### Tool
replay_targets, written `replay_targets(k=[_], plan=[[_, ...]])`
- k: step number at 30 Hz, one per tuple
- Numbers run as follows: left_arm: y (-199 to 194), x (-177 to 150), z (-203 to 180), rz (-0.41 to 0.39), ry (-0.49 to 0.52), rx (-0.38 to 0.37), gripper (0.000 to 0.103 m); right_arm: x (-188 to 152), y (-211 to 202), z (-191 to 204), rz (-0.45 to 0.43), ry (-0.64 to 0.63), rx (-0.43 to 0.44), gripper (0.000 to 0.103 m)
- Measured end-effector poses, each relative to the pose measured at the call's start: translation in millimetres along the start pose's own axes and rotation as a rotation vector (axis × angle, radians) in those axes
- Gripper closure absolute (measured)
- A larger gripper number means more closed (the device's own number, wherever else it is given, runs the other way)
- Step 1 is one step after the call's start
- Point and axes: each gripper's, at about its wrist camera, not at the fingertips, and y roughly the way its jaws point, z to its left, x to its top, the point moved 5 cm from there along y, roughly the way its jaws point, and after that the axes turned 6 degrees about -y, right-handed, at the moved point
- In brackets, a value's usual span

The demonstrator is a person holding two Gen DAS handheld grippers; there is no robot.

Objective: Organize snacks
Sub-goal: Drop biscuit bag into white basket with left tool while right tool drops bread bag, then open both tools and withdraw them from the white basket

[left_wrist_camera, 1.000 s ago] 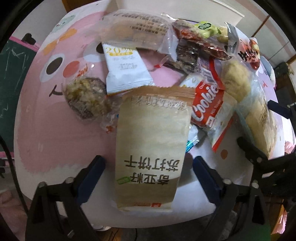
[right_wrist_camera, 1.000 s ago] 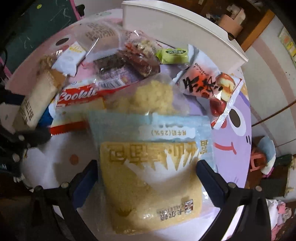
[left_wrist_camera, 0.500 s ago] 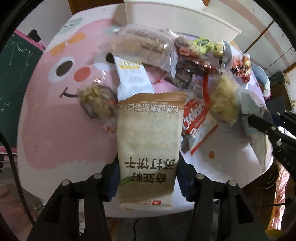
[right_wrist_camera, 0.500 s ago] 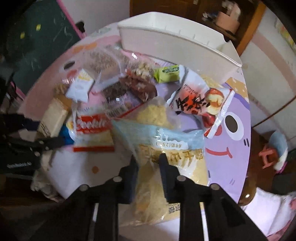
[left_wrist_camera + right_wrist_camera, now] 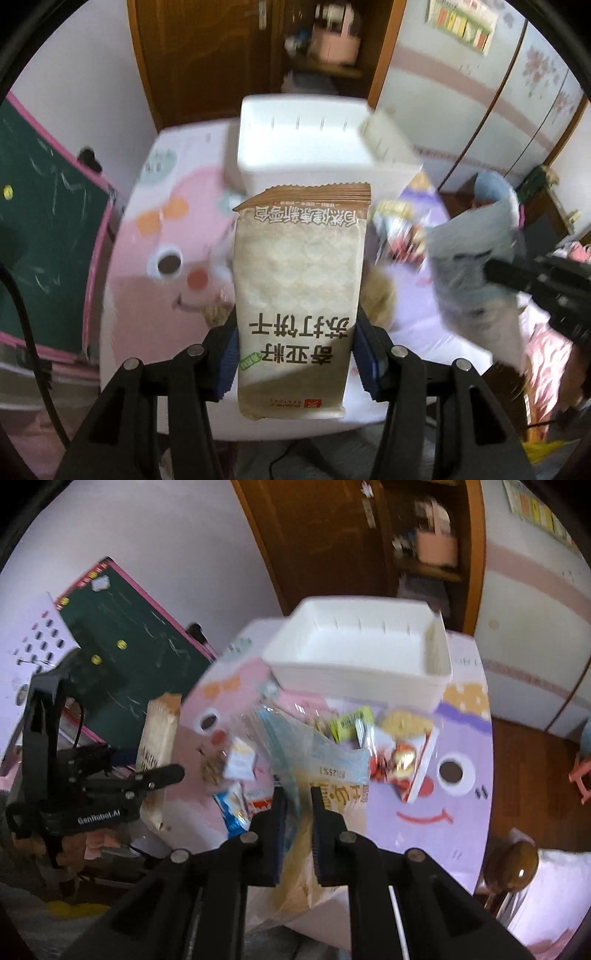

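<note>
My left gripper (image 5: 295,354) is shut on a tan cracker pack (image 5: 301,280) and holds it upright above the table, in front of the white bin (image 5: 314,147). My right gripper (image 5: 297,805) is shut on a light blue and yellow snack bag (image 5: 332,775), also lifted; that bag shows at the right of the left wrist view (image 5: 476,266). The left gripper with the tan pack (image 5: 159,738) shows at the left of the right wrist view. The white bin (image 5: 362,657) stands empty at the table's far side.
Several snack packs lie on the cartoon-print table (image 5: 443,812): a red and white pack (image 5: 402,764), a green packet (image 5: 349,723), a small white packet (image 5: 240,760). A green chalkboard (image 5: 122,635) stands left. A wooden door (image 5: 207,55) is behind the table.
Both grippers closed on their packs and lifted them off the table. The view has risen and tilted toward the white bin.
</note>
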Motion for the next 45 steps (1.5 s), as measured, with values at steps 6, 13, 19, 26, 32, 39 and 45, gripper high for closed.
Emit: replay_targets(k=[6, 13, 19, 26, 32, 39, 45], plan=[[-43, 49, -16, -0.043, 0.024, 0.067, 0.051, 49, -36, 6, -0.098, -0.043, 0.004, 0.092], [-62, 131, -30, -0.139, 0.097, 0.046, 0.051, 137, -71, -7, -0.240, -0.033, -0.053, 0.092], [-44, 204, -33, -0.171, 0.129, 0.015, 0.051, 207, -65, -39, -0.303, 0.039, -0.170, 0.092], [24, 253, -23, -0.121, 0.168, 0.029, 0.051, 248, -9, -91, -0.264, 0.157, -0.276, 0.091], [78, 270, -12, -0.107, 0.183, 0.058, 0.031, 254, 63, -126, -0.155, 0.263, -0.369, 0.086], [99, 265, 9, -0.078, 0.136, -0.018, 0.013, 238, 96, -124, -0.089, 0.360, -0.339, 0.063], [95, 249, 28, -0.110, 0.062, -0.024, 0.013, 227, 86, -96, -0.086, 0.342, -0.357, 0.060]])
